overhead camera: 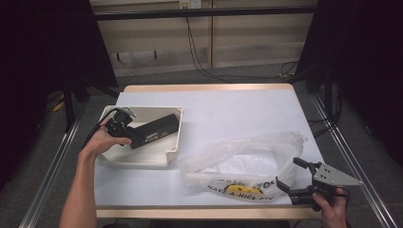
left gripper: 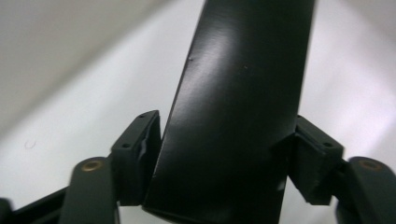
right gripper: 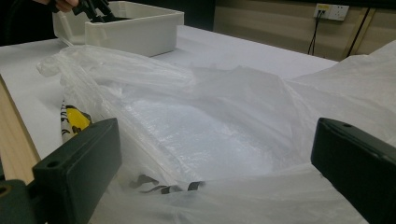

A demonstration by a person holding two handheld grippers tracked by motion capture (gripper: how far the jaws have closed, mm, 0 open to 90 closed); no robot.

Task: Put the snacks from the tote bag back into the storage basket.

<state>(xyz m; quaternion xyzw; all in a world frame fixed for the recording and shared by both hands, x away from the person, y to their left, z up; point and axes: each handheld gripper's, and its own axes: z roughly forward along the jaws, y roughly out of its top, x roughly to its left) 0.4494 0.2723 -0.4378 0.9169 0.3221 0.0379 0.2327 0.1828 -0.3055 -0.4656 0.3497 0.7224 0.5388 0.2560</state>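
Note:
A long black box [overhead camera: 157,129] lies slanted inside a white bin [overhead camera: 138,162] at the table's left. My left gripper [overhead camera: 134,134] is shut on the box's near end, held by a hand over the bin. In the left gripper view the black box [left gripper: 233,116] stands between the two pads [left gripper: 140,154], both pressed against its sides. A crumpled clear plastic bag [overhead camera: 247,161] with yellow and black print lies at the front right. My right gripper [overhead camera: 288,172] stands open at the bag's right end. In the right gripper view the bag [right gripper: 210,130] bulges between the wide-apart jaws.
The white table top [overhead camera: 228,109] has a wooden front edge [overhead camera: 204,212]. The white bin [right gripper: 140,28] sits far off in the right gripper view. Metal rails run along both sides of the table. Cables hang against the back wall.

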